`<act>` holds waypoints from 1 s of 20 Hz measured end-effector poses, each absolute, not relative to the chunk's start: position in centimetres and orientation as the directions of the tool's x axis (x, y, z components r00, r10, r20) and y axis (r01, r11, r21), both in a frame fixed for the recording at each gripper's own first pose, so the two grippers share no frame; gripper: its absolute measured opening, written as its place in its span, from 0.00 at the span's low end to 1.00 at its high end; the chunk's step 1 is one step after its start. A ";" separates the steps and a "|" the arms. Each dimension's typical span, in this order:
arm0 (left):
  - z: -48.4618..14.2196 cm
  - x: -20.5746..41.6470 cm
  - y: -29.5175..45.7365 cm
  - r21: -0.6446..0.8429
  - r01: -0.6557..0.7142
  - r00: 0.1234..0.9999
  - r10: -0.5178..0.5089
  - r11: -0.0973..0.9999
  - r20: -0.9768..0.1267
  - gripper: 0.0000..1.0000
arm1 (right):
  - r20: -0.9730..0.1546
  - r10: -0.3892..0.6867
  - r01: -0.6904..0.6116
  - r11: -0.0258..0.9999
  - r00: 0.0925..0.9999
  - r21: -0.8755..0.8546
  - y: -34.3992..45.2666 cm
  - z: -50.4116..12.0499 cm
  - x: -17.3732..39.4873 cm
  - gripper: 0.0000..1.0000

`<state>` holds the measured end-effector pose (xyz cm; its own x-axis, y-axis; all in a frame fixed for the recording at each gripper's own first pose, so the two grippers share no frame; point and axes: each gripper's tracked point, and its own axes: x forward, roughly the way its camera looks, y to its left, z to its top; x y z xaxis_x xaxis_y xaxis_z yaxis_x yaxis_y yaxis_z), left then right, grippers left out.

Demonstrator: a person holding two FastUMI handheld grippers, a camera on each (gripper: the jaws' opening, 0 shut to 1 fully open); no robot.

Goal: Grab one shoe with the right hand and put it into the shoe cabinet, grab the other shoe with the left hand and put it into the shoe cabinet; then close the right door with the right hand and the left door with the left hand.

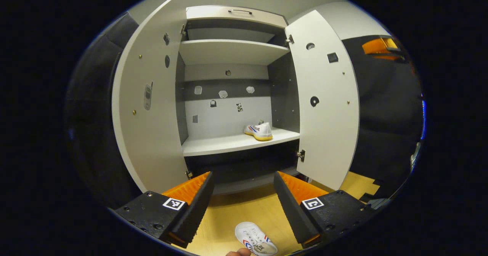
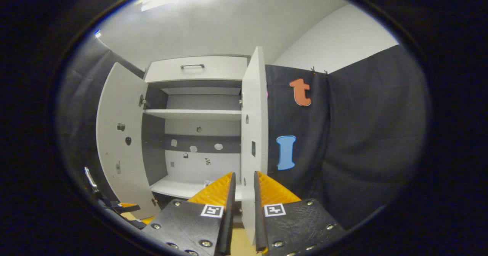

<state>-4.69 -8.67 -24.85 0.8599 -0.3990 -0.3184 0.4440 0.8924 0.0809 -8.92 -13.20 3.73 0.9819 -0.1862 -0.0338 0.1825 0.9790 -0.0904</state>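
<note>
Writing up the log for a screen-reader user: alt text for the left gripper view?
The left gripper hangs open above a white shoe on the floor, facing the shoe cabinet with both doors open. The other shoe sits on the lower shelf.

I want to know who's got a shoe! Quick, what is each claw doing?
Left claw: open, holding nothing; a shoe lies on the floor below it.
Right claw: nearly closed, holding nothing.
</note>
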 end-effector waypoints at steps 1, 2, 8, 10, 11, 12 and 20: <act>-26.3 -4.6 -8.7 0.087 0.445 0.853 -0.392 0.891 -0.345 0.96 | -0.028 -0.202 0.199 0.976 0.979 -0.093 -13.9 3.8 -9.5 0.24; -27.7 -4.5 -8.7 0.089 0.448 0.845 -0.389 0.889 -0.368 0.96 | -0.026 -0.210 0.207 0.974 0.977 -0.095 -14.3 4.0 -9.9 0.24; -35.9 -4.7 -7.2 0.063 0.453 0.777 -0.359 0.889 -0.517 0.96 | -0.018 -0.245 0.242 0.965 0.969 -0.100 -16.0 4.2 -11.8 0.24; -39.0 -5.0 -5.8 0.060 0.438 0.742 -0.323 0.897 -0.588 0.96 | -0.014 -0.254 0.251 0.962 0.967 -0.109 -16.2 4.3 -12.3 0.24; -40.7 -5.5 -5.4 0.052 0.433 0.712 -0.306 0.900 -0.632 0.97 | -0.012 -0.254 0.252 0.961 0.967 -0.111 -16.1 4.4 -12.4 0.24; -42.4 -6.0 -4.9 0.043 0.430 0.680 -0.292 0.902 -0.673 0.97 | -0.013 -0.254 0.251 0.962 0.967 -0.110 -16.0 4.5 -12.7 0.24; -52.9 -10.3 -2.7 -0.033 0.340 0.438 -0.190 0.940 -0.879 0.97 | -0.009 -0.322 0.318 0.939 0.947 -0.127 -17.6 4.6 -14.3 0.24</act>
<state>-10.33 -2.69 -52.93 0.4382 -0.1896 -0.8786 0.3396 0.9400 -0.0335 -14.27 -17.64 4.60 0.9467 -0.3219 -0.0092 0.3182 0.9394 -0.1273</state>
